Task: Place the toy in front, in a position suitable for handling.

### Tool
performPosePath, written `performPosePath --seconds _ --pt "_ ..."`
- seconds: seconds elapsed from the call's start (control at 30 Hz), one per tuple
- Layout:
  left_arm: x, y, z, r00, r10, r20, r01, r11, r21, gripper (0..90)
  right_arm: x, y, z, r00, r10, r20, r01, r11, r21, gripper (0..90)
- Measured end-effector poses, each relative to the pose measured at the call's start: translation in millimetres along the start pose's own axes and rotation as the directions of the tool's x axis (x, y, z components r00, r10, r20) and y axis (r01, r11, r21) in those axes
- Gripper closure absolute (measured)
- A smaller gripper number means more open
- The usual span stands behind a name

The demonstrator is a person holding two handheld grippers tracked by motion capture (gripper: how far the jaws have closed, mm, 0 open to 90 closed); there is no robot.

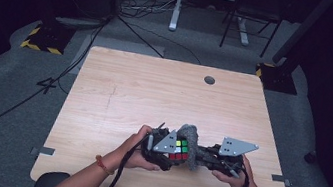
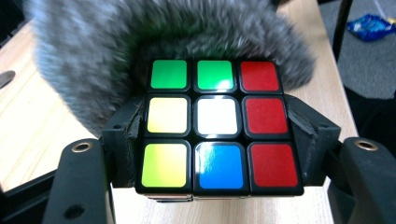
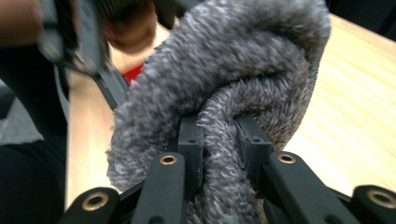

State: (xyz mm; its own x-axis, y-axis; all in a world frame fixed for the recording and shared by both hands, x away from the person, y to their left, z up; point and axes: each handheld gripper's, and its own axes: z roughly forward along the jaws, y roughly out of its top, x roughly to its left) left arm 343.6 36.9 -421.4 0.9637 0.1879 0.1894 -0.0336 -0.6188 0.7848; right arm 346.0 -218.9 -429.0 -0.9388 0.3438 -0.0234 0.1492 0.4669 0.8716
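Note:
A Rubik's cube (image 2: 217,126) with green, yellow, white, blue and red stickers sits clamped between the jaws of my left gripper (image 1: 168,149), near the table's front edge. The cube (image 1: 179,149) shows its coloured face upward in the high view. A fuzzy grey cloth (image 3: 224,93) is pinched in my right gripper (image 3: 219,140), bunched into a thick fold. The cloth (image 1: 190,143) presses against the far and right sides of the cube, and it wraps behind the cube as grey fuzz (image 2: 116,51) in the left gripper view. My right gripper (image 1: 205,155) sits just right of the cube.
The light wooden table (image 1: 154,91) has a round cable hole (image 1: 209,80) near its far edge. Beyond it lie cables, desk legs (image 1: 176,9) and yellow-black floor blocks (image 1: 44,38). A blue packet (image 2: 371,25) lies on the floor off the table's side.

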Motion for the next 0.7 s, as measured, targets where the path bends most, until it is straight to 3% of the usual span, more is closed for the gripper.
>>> performPosePath --seconds 0.17,0.33,0.37,0.43,0.6,0.7 --pt "3.8 0.4 -7.8 0.9998 -0.017 0.005 0.017 0.9988 -0.045 33.4 -3.0 -8.4 14.1 0.9998 -0.008 0.018 0.006 0.996 0.091 75.2" --pt "4.5 -1.3 -4.9 1.0000 -0.004 0.008 0.005 0.9997 -0.024 33.4 -1.9 -6.3 11.9 0.9996 -0.016 0.023 0.014 0.996 0.089 75.3" --pt "4.4 -3.1 -0.6 1.0000 0.005 0.004 -0.005 1.0000 0.003 33.4 -1.3 -2.3 5.6 1.0000 0.001 0.001 -0.001 0.999 0.043 75.2" --pt "4.9 -4.3 1.5 0.9999 -0.005 0.015 0.005 1.0000 0.004 33.4 1.2 2.0 1.9 0.9999 -0.010 0.006 0.010 1.000 0.026 75.2" --pt "1.8 -2.3 -0.6 0.9997 0.005 0.026 -0.005 0.9999 -0.011 33.4 0.3 0.7 3.8 0.9994 -0.024 0.024 0.023 0.999 0.045 75.2" --pt "0.5 -0.1 -3.3 0.9995 0.012 0.031 -0.011 0.9995 -0.028 33.3 -2.2 -4.9 12.9 0.9990 -0.028 0.036 0.024 0.995 0.099 75.2"
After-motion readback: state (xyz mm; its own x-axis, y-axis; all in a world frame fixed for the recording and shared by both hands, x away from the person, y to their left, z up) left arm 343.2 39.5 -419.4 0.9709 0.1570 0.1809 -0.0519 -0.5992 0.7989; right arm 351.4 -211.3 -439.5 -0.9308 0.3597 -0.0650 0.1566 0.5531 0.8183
